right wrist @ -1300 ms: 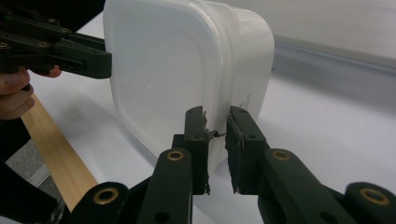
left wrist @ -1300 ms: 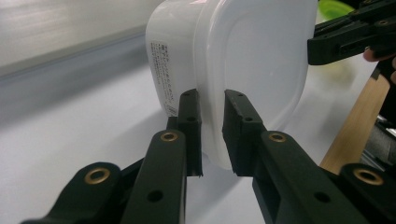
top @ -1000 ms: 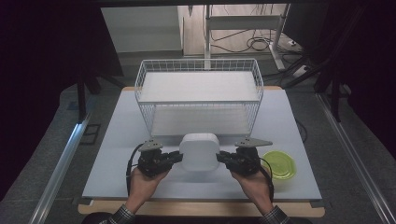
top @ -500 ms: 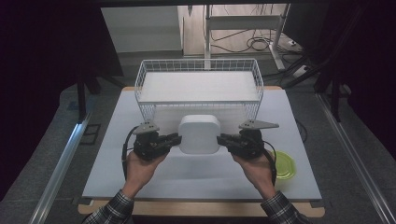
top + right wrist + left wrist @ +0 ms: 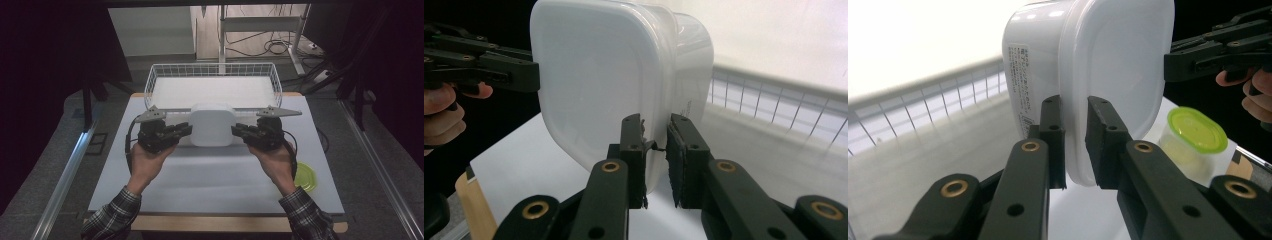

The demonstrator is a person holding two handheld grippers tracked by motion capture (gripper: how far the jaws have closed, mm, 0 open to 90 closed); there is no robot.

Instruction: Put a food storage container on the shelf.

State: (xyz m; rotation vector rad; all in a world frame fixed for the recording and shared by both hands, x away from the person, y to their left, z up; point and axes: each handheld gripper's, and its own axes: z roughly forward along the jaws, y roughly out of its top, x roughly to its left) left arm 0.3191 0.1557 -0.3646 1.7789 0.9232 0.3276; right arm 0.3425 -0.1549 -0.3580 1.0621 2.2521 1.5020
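Table [image 5: 210,190]: a pale, flat top is seen under the whole scene, with a wooden edge along the near side.

Wire basket [image 5: 165,75]: a white mesh basket is set at the far side of the table, its long axis running across, left to right. It lies straight beyond the held container, with the basket's near wall just behind it in the high view.

White container [image 5: 212,125]: a rounded-square lidded tub is held off the table between the two grippers, in front of the basket's near wall and about level with its rim. Its lid faces the person, as is seen in both gripper views. The tub is gripped at its left and right edges, so the two hands are equally near it.

Left gripper [image 5: 1075,142]: its jaws are closed narrowly on the rim at the tub's left edge.

Right gripper [image 5: 656,150]: its jaws are pinched on the opposite rim in the same way.

Coming move, as judged: the tub is to be carried forward over the near wall and lowered into the basket, both hands kept level.

Green-lidded cup [image 5: 306,177]: a small cup is left on the table near the right forearm, well apart from the tub.
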